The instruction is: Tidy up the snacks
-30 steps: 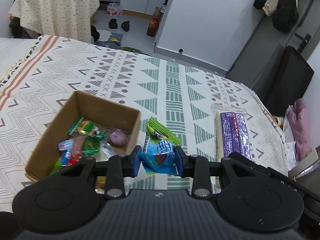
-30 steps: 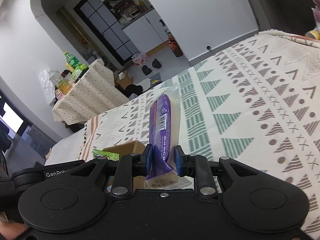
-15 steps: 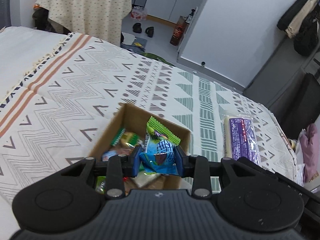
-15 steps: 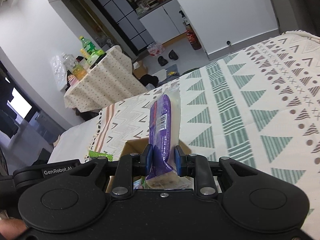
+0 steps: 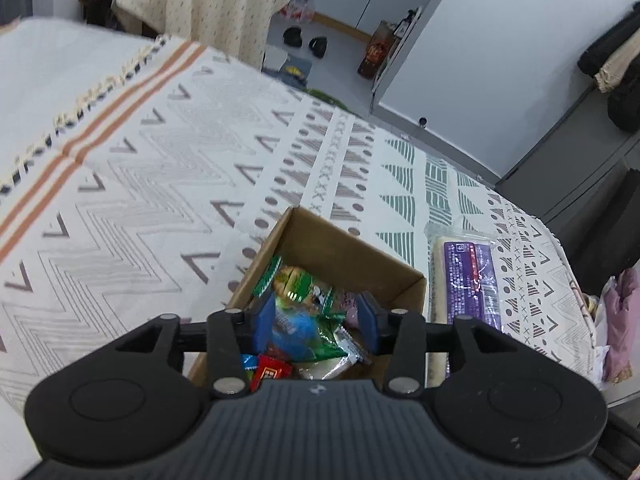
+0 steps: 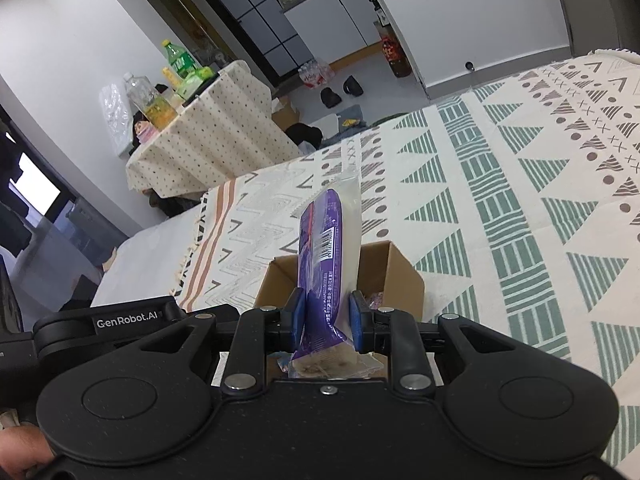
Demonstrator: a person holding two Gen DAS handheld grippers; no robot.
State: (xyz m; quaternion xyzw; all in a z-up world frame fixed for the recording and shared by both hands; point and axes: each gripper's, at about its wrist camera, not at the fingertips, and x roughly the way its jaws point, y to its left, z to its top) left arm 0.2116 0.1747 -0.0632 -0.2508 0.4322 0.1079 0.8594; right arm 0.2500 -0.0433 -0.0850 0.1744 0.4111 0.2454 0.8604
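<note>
An open cardboard box (image 5: 352, 240) with several wrapped snacks sits on the patterned blanket. My left gripper (image 5: 316, 316) hovers right over it, open, its blue pads (image 5: 262, 320) spread wide. A blue-and-green snack packet (image 5: 296, 330) lies loose between them on top of the pile. My right gripper (image 6: 326, 312) is shut on a long purple-and-white packet (image 6: 324, 248), held on edge just above the box (image 6: 396, 276). In the left wrist view that purple packet (image 5: 472, 280) shows just right of the box.
The blanket (image 5: 160, 200) covers a bed that ends at the far side, with floor and shoes (image 5: 304, 38) beyond. A cloth-covered table (image 6: 208, 132) carries bottles. Pink fabric (image 5: 620, 320) lies at the bed's right edge. A hand (image 6: 20, 452) grips the right handle.
My left gripper moved from beside the box to over it and opened, dropping the blue-and-green packet onto the snacks inside. The right gripper brought the purple packet closer above the box.
</note>
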